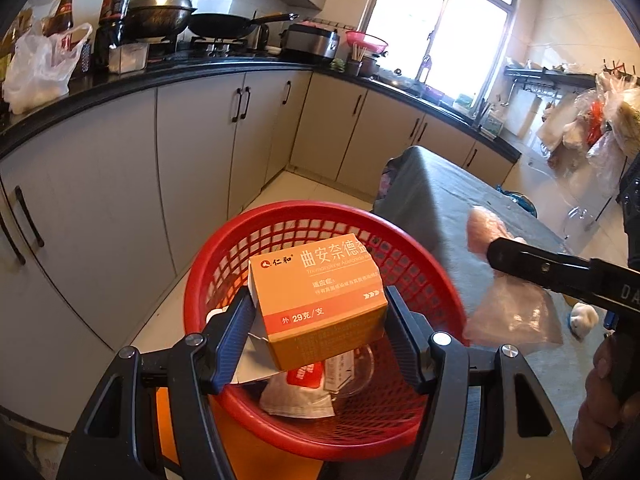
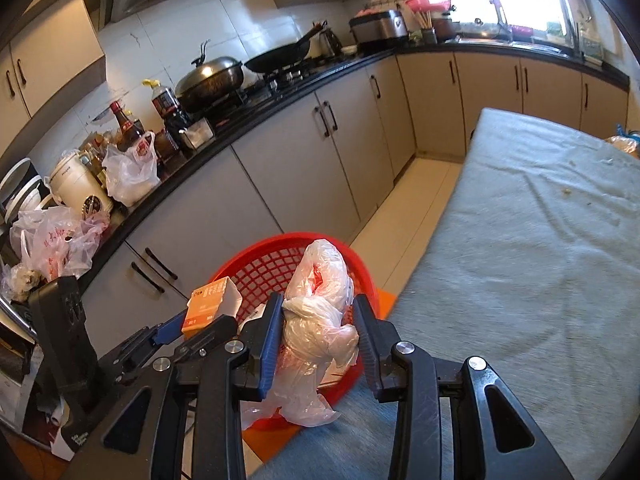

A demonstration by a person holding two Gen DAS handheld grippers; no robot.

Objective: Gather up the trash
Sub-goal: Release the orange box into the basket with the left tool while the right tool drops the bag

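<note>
An orange cardboard box is clamped in the left tongs above the red plastic mesh basket. A crumpled translucent plastic bag is gripped by the right tongs over the basket's rim, beside the grey-covered tabletop.

Your left gripper shows black arms, blue ribbed pads and silver screws; your right gripper, beside the basket, matches: black arms, blue pads, silver screws.
</note>
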